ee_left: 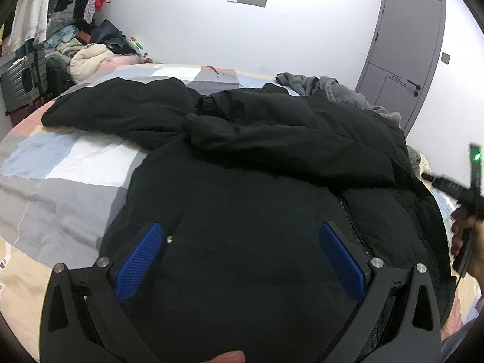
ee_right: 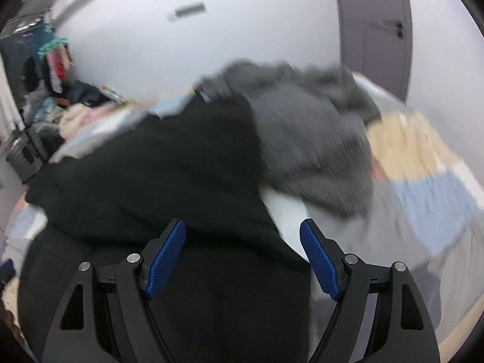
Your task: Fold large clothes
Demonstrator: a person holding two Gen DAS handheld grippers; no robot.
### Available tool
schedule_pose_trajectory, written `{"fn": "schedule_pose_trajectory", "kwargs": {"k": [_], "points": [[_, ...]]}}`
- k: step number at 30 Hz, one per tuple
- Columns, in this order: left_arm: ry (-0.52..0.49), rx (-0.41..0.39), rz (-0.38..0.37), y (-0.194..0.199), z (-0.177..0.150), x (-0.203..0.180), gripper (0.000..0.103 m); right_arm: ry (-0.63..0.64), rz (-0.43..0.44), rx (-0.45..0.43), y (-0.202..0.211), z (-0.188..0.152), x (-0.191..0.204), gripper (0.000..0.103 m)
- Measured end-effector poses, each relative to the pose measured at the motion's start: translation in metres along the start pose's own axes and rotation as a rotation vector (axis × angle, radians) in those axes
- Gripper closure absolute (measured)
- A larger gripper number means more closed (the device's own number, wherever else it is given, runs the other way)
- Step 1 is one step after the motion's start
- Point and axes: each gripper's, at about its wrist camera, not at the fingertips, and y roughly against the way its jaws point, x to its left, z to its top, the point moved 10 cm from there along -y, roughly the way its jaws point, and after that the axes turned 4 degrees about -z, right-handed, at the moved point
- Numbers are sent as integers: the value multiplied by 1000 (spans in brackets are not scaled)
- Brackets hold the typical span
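We read this as the stage between grasps in folding the black padded jacket [ee_left: 242,157] — it lies spread across the patchwork bed cover [ee_left: 69,163], one sleeve [ee_left: 121,109] stretched out to the far left, the bulk of the body bunched toward the near side and a zip line showing on its right. A grey fleece garment [ee_left: 332,87] sits crumpled at the far right, touching the jacket's far edge.

Our left tool [ee_left: 240,239] hovers over the jacket's near panel with its blue pads wide apart and nothing pinched between them. Our right tool [ee_right: 242,236] is also spread wide, empty, poised over the jacket's right edge where black fabric meets the pale cover; that view is smeared, so fine detail there is lost to us.

Nothing looks neatly folded yet — the sleeve is still out and the body is rumpled, so we judge the task to be early. The next move, we think, calls for both tools to come down on an edge or the sleeve, close on a single layer rather than a puffy wad, and carry it across the body while keeping clear of the grey garment.
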Motion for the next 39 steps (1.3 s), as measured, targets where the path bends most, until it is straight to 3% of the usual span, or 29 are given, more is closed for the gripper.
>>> {"fn": "schedule_pose_trajectory", "kwargs": {"k": [2, 7, 11, 17, 23, 31, 37, 39], "points": [[-12, -1, 14, -2, 0, -4, 0, 16, -7, 39, -17, -10, -9, 32], [-13, -6, 34, -4, 0, -8, 0, 109, -21, 17, -40, -5, 5, 39], [1, -3, 53, -7, 0, -7, 0, 209, -85, 6, -55, -6, 24, 62], [-22, 26, 81, -16, -6, -12, 0, 196, -106, -80, -40, 10, 29, 86], [-61, 56, 72, -20, -15, -23, 0, 64, -76, -127, -27, 27, 18, 88], [-72, 49, 82, -12, -15, -24, 0, -27, -119, -62, -44, 14, -12, 89], [-69, 39, 90, -10, -11, -23, 0, -54, -29, -20, -26, 1, -9, 87], [-54, 36, 75, -7, -10, -24, 0, -60, 12, 10, -9, -6, -10, 81]]}}
